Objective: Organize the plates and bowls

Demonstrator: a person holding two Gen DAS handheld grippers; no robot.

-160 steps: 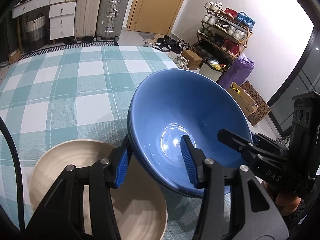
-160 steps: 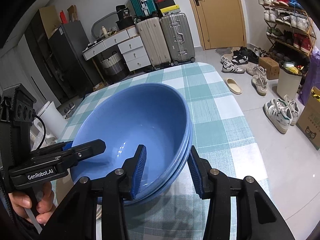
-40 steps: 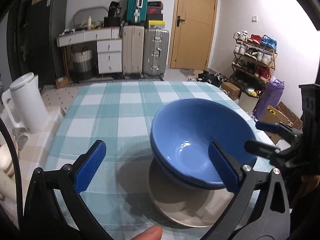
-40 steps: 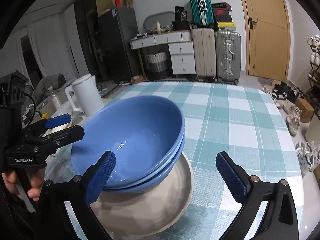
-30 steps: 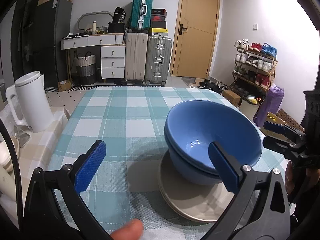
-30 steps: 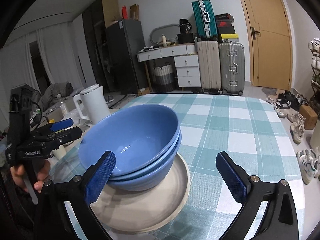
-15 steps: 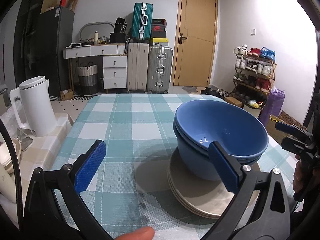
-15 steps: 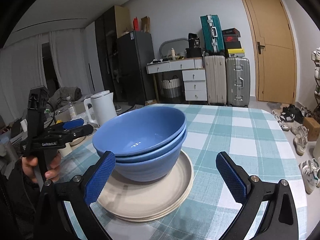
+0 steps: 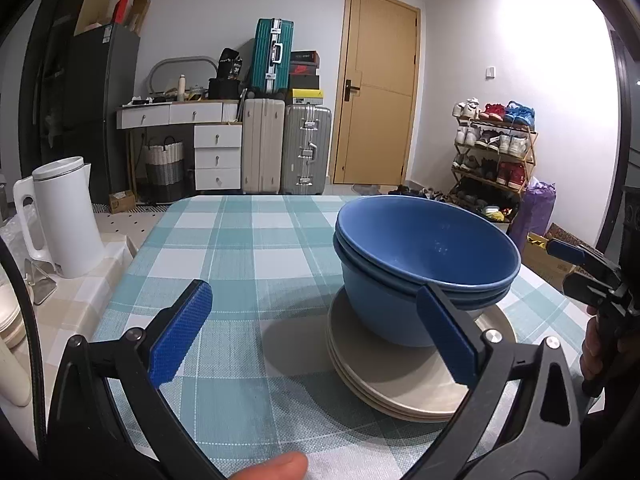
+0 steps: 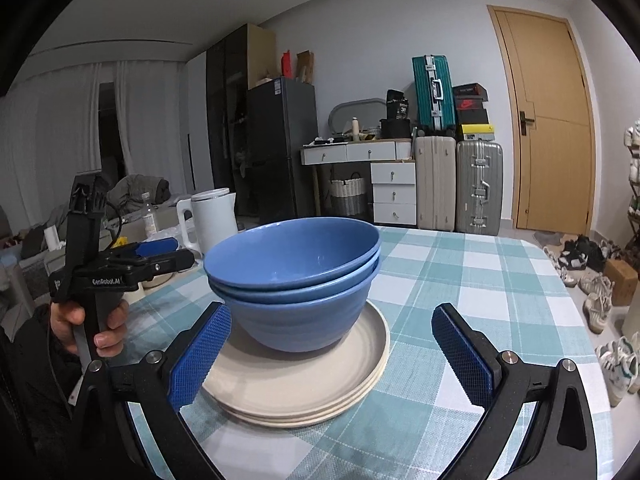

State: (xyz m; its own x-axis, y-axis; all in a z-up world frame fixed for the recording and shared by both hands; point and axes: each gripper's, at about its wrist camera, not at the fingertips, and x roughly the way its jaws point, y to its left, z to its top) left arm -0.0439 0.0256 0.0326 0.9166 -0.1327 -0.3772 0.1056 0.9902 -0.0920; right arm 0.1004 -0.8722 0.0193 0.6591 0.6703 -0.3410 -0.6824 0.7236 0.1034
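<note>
A stack of blue bowls (image 9: 424,256) (image 10: 296,280) rests on a stack of beige plates (image 9: 400,384) (image 10: 304,384) on the checked tablecloth. My left gripper (image 9: 316,332) is open and empty, low and just in front-left of the stack; it also shows at the left of the right wrist view (image 10: 152,256). My right gripper (image 10: 332,352) is open and empty, its fingers spread either side of the plates' near edge, not touching. It also shows at the right edge of the left wrist view (image 9: 580,264).
A white kettle (image 9: 64,216) (image 10: 212,220) stands on a side surface left of the table (image 9: 240,248). Suitcases, drawers, a door and a shoe rack (image 9: 496,148) stand beyond the far edge. Shoes lie on the floor to the right (image 10: 596,300).
Both grippers let go of the blue bowls, now set on the plates, opened wide, and have drawn back and lowered to near table level.
</note>
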